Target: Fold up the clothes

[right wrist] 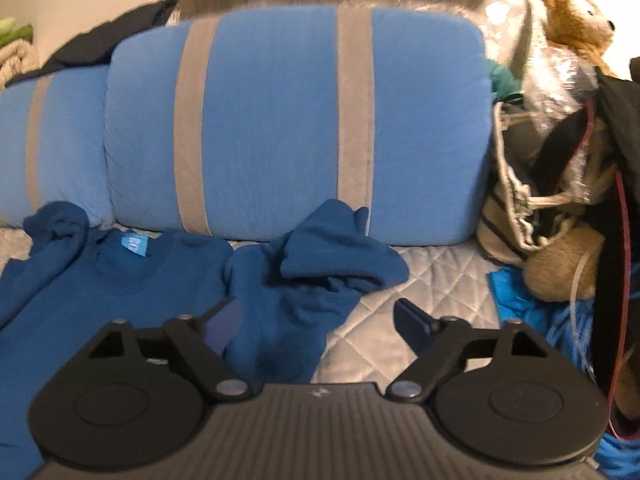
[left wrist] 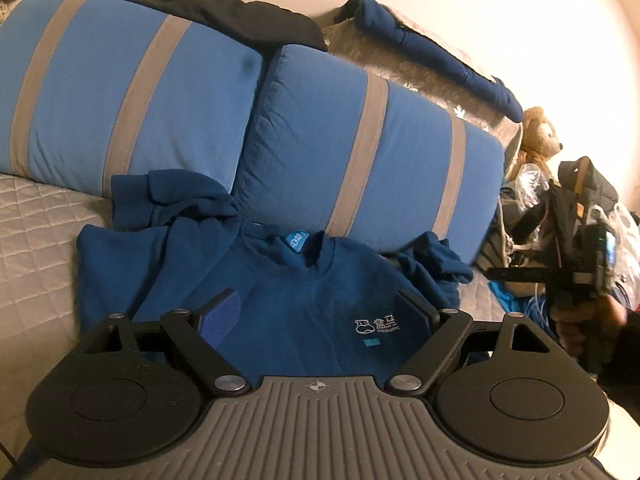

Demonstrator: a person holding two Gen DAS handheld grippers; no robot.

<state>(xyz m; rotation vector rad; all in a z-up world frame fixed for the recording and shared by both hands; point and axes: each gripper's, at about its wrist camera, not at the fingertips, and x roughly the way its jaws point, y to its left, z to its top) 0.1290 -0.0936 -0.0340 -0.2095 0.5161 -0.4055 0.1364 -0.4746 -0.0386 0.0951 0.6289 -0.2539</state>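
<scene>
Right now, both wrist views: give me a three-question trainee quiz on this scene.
1. True or false: the left gripper has its jaws shut on the blue sweatshirt.
2. Multiple choice: the sweatshirt's sleeve ahead of the right gripper is A) laid flat, B) bunched up, C) tucked under.
3. Fill in: the sweatshirt's collar points toward the striped ____.

Key: 1 false; 2 B; 3 cushion.

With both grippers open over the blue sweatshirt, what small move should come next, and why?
Probably lower the right gripper onto the bunched sleeve and close on it. The blue sweatshirt lies front up on the quilt, but that sleeve is crumpled beside the body. The left gripper hangs open over the chest, holding nothing.
</scene>
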